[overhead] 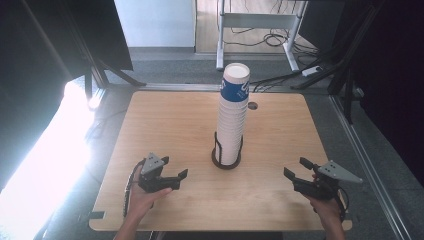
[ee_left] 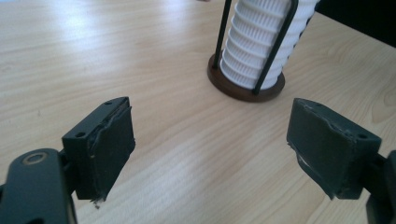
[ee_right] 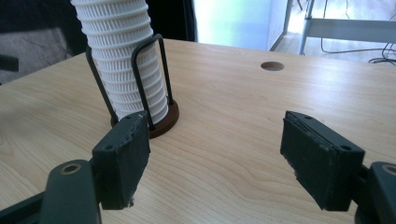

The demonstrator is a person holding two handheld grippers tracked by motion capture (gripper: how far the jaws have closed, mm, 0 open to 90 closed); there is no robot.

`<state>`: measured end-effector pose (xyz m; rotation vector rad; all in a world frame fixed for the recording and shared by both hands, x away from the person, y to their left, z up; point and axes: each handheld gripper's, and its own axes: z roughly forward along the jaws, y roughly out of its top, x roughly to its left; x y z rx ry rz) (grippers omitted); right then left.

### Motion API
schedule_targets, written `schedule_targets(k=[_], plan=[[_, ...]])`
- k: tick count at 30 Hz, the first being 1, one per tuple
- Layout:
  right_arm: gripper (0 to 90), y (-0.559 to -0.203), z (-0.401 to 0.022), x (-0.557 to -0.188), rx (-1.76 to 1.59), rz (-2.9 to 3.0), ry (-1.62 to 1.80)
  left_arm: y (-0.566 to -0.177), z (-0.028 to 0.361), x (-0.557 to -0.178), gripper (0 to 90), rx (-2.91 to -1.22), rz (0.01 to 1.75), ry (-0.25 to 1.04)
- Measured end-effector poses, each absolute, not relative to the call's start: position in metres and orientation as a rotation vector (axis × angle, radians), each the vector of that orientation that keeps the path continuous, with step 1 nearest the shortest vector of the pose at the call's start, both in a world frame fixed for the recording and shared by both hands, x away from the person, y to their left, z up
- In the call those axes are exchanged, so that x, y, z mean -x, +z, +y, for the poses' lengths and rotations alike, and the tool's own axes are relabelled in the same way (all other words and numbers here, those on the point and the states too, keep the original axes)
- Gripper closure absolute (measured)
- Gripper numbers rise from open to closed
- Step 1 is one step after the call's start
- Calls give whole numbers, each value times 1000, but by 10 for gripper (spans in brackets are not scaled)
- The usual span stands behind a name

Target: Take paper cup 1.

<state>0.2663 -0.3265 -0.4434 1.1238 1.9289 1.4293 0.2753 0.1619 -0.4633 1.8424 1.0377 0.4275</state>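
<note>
Both tongs stand apart and hold nothing: the left tongs (overhead: pixel 176 170) and right tongs (overhead: pixel 296 170) rest low over the tabletop (overhead: pixel 280 130), the stack of cups (overhead: pixel 233 117) upright in its holder (overhead: pixel 226 161) between and beyond them.

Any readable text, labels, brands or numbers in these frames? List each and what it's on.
Nothing legible.
Blue band with white markings on the top cup of the cup stack: too blurred to read.
Ribbed cups lower in the stack: no print visible.
Holder, table, left tongs and right tongs: no labels visible.
</note>
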Motion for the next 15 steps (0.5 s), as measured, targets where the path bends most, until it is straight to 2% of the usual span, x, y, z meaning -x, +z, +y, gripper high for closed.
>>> schedule_targets(k=[15], plan=[[249, -454, -313, -269, -1117, 1989, 1408, -429, 124, -297, 146, -1837, 885, 448]])
